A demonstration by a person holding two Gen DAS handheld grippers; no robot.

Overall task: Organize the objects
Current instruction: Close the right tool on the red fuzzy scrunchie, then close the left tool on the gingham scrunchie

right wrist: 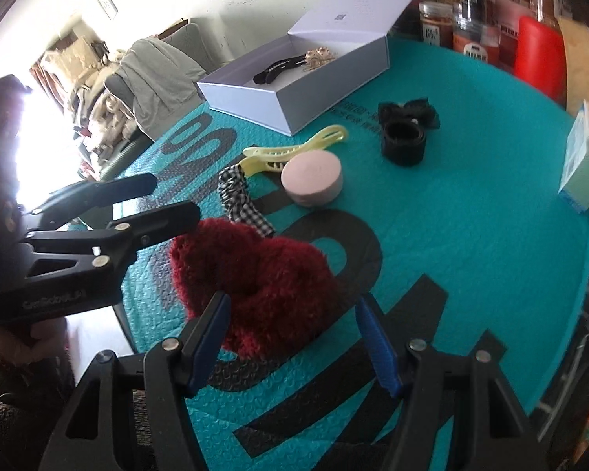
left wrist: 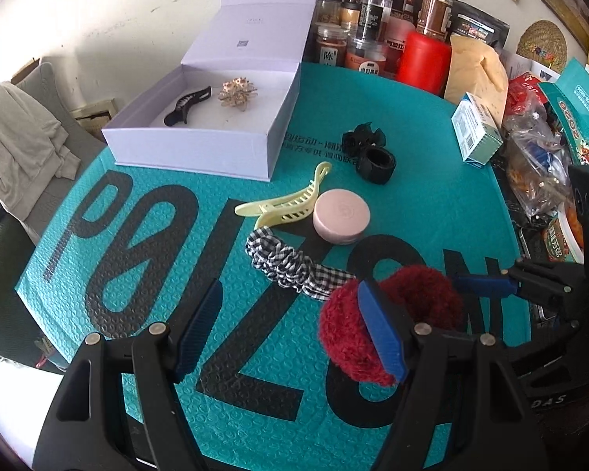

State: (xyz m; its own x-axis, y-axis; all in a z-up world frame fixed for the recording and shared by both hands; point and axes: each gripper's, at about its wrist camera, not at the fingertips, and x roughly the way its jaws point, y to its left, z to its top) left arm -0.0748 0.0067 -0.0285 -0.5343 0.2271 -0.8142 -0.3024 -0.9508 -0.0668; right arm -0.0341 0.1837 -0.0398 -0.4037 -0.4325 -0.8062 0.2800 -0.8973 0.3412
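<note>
- Two pieces are home already: a black hair clip and a gold flower ornament lie inside the open white box, the clip on the side away from the jars.
- Everything else waits on the teal mat, on the table outside the box.
- Just off the box's front corner: a yellow claw clip, with a pink round case touching it on the side away from the box.
- Farther from the box than the yellow clip: a checked scrunchie, then the red fuzzy scrunchie, farthest out.
- Beside the box, toward the jars: a black band with a black bow against it.
- Left tool: fingers apart, nothing between them; its right finger overlaps the red scrunchie in its own view, contact unclear.
- Right tool: fingers apart, the red scrunchie just ahead of the gap, not clamped.
- My read: two in, six out, so well under halfway. The red scrunchie looks like the next pick, then a carry to the box.
</note>
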